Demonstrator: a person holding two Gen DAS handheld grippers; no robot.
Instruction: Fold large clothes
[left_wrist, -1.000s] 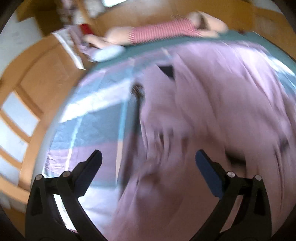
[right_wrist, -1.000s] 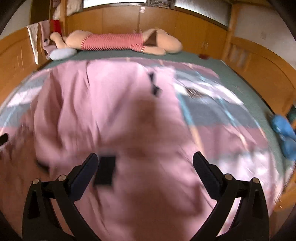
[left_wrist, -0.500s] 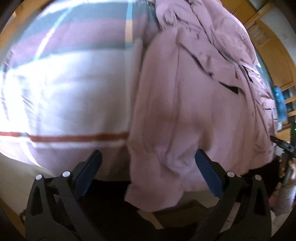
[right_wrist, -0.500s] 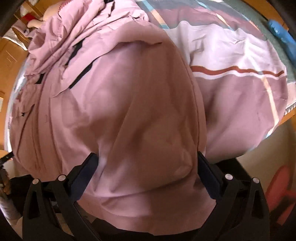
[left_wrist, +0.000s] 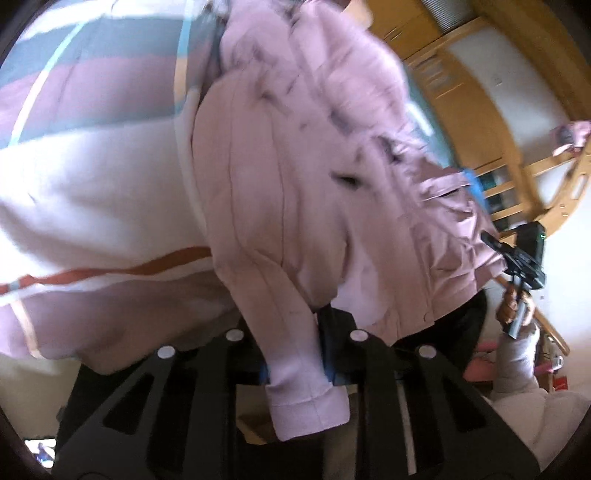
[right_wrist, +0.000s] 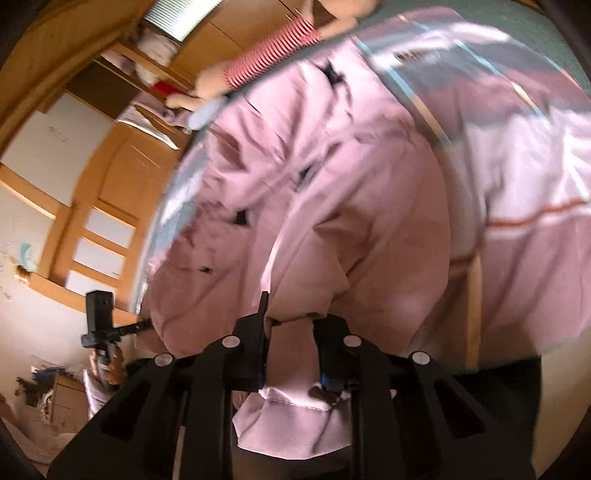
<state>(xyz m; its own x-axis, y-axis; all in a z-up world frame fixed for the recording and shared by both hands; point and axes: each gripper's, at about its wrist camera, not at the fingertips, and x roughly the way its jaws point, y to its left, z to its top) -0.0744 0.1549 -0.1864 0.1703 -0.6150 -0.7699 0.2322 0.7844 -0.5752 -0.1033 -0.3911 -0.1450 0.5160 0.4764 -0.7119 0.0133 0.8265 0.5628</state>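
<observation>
On the bed (left_wrist: 92, 177), a pink garment (left_wrist: 295, 166) lies crumpled.
Left tool (left_wrist: 295, 354) and right tool (right_wrist: 290, 354) each clamp a cuff.

Item: large dusty-pink cotton jacket (left_wrist: 295, 192), long-sleeved, with dark button or tab details and ribbed-looking stitched cuffs. State: unfolded, heavily creased, bunched in ridges. Pose: body spread over the striped bedcover, reaching from the middle of the bed to its near edge and hanging over that edge. One sleeve cuff (left_wrist: 306, 402) dangles past the near edge; the other cuff (right_wrist: 291, 421) likewise hangs below it.
</observation>
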